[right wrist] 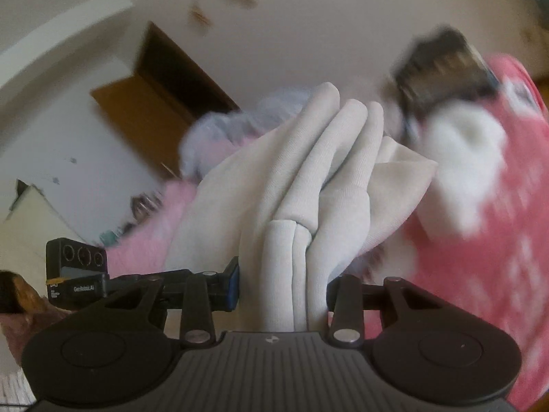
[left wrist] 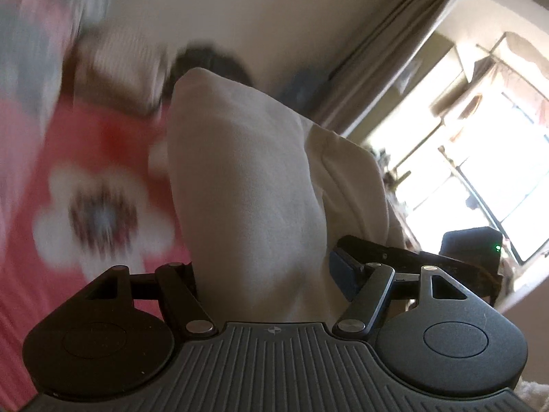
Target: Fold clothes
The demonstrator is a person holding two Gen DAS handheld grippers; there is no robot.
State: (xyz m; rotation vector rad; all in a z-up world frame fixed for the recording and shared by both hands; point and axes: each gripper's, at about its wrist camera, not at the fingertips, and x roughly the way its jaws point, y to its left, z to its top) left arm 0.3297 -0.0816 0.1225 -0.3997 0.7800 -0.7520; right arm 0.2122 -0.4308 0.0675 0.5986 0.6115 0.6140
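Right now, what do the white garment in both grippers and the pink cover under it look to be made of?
White garment: a thick knit, probably cotton fleece or sweatshirt jersey; matte, faintly fuzzy, bunched in soft rounded folds between the right gripper pads. The left gripper view shows the same dull nap. Pink cover: looks like plush or fleece with white flower prints, but motion blur leaves that uncertain.

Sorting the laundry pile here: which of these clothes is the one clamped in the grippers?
The off-white garment: both the right gripper and left gripper grip it; the pink and grey-blue ones lie behind.
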